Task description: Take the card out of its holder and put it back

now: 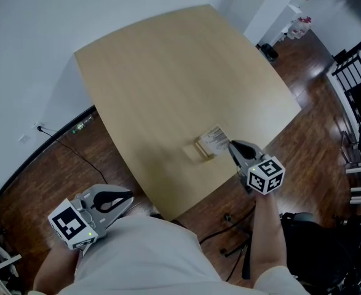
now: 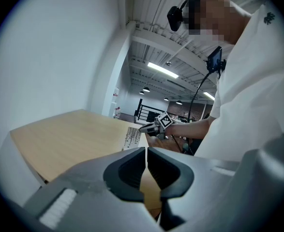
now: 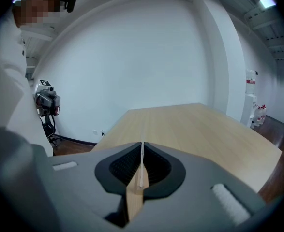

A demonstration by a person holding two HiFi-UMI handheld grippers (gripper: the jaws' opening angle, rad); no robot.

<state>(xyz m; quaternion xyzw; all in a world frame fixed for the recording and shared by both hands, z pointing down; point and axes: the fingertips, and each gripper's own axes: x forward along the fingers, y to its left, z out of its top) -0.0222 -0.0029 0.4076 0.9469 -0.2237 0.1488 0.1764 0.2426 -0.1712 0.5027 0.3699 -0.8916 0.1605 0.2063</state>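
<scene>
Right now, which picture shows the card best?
The left gripper view: the card turns its printed face to that camera. The head view shows it small and blurry at the tip of the right hand-held gripper. The right gripper view shows only its thin edge, pinched between the shut jaws.

My desk [image 1: 168, 72] is pale wood, smooth and matt. The card [image 1: 216, 139] looks like thin white printed paper. My right gripper [image 1: 232, 145] is matt grey plastic.

Table [image 1: 168, 72] lies open around holder [image 1: 201, 152] and card [image 1: 216, 139].
</scene>
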